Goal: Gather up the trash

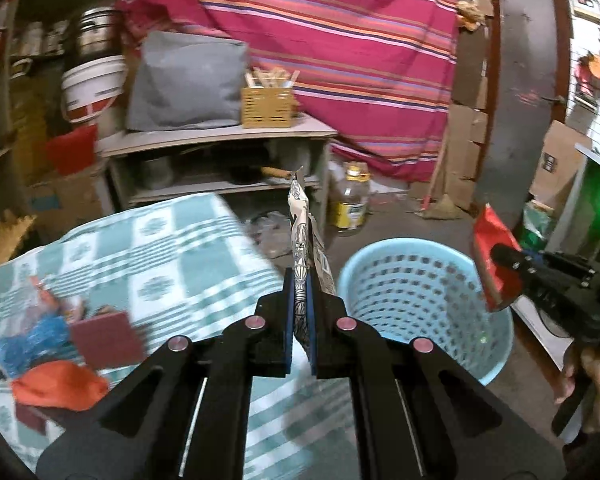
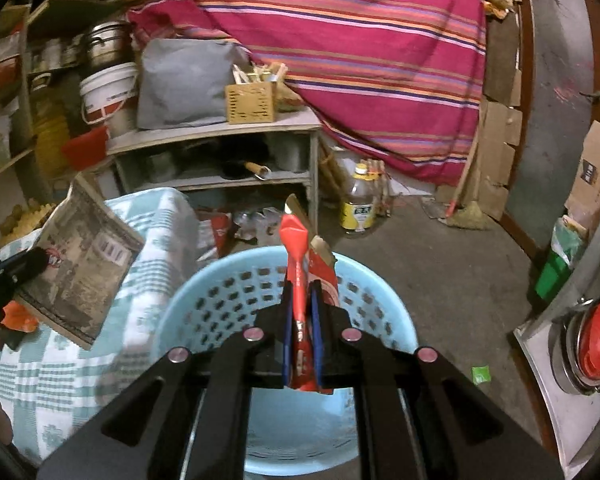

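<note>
Centrally, my left tongs point(image 1: 300, 300) clamp a pale printed wrapper point(image 1: 300, 236) above the checked cloth's point(image 1: 160, 248) edge, left of the blue basket point(image 1: 428, 280). My right tongs point(image 2: 301, 304) clamp a red wrapper point(image 2: 296, 264) over the basket's rim, lower centre.

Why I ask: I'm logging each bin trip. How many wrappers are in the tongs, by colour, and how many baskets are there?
Red wrapper: 1
White patterned wrapper: 1
Light blue basket: 1
Total: 3
</note>
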Demonstrator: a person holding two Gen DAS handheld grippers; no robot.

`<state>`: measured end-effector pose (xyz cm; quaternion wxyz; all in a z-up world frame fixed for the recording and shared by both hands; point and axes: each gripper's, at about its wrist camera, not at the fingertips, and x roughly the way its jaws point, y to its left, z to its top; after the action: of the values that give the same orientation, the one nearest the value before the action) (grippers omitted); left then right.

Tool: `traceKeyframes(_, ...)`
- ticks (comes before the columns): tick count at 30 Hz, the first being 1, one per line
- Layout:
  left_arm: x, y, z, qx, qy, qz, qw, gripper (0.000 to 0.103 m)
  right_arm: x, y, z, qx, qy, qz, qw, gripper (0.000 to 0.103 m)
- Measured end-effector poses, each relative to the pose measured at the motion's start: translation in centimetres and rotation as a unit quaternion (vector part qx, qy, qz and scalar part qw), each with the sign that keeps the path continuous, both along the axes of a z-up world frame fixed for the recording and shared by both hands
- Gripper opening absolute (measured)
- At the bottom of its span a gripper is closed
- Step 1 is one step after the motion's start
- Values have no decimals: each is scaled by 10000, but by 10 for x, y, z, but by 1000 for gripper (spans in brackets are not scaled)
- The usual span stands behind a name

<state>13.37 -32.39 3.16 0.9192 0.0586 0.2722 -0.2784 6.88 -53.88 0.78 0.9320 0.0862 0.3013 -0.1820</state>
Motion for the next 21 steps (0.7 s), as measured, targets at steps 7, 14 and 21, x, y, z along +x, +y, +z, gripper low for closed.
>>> traceKeyframes(7,1,-50,-14,81,50,-326,9994,4,0,-20,-10,96,8,-161,9998,8)
traceKeyframes(14,10,-74,-31,163,191,-422,9988,4,3,-29,-19,264,41,-265,9993,8)
traceKeyframes(21,17,-80,-40,245,284,-459,9982,32,5,-28,-24,287,109,-254,9992,8)
